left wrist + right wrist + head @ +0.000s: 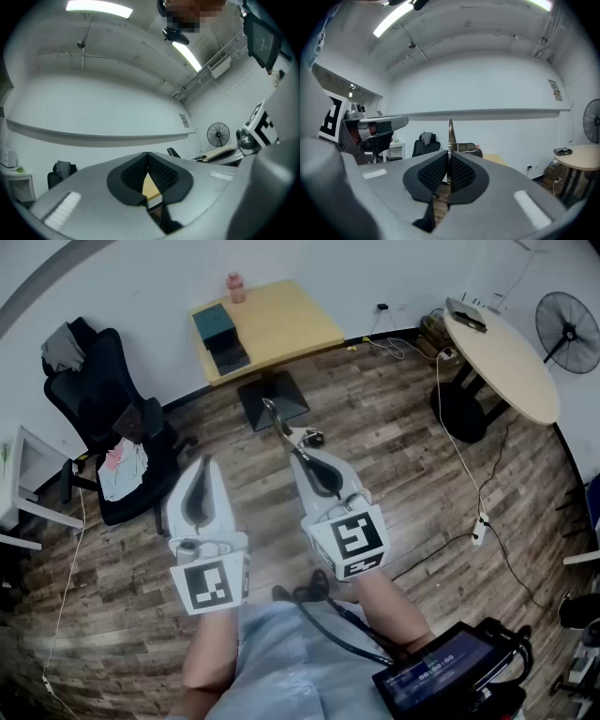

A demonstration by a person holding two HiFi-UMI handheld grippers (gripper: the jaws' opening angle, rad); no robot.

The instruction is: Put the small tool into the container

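right gripper (448, 159) is clamped on the tool (450, 130), a thin metal strip standing up past the jaw tips. left gripper (147, 157) is closed at the tips with nothing between them. both are held side by side over the wood floor (403, 474), well short of the table (281, 324), where a teal box (214, 322) and a pink bottle (235, 287) sit.

Pale grey moulded shells on left gripper (203, 465) and right gripper (301, 454); black ribbed pads (461, 174). Black-and-white marker cube (352, 540) behind each. Light blue shirt (281, 657), black cable (337, 626) across front.
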